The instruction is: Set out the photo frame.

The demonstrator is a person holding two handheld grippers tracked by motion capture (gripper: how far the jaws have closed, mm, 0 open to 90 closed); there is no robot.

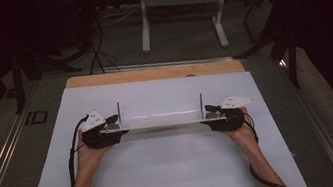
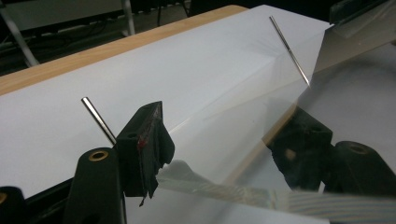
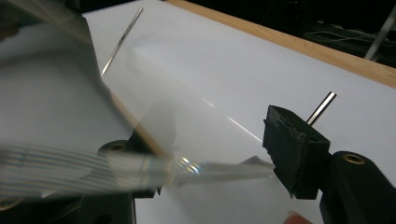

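A long clear plastic plate with two thin upright metal rods lies lengthwise across the white sheet. My left gripper is at its left end and my right gripper at its right end. In the left gripper view the left gripper stands wide, the plate passing between the jaws, one jaw seen through it, a rod close by. The right gripper is equally wide around the plate's other end, by its rod. No pad visibly presses the plate.
A white sheet covers most of the wooden table, whose far edge shows bare. Beyond it stand a white desk frame and dark stands with cables on the floor. A person's forearms reach in from the near edge.
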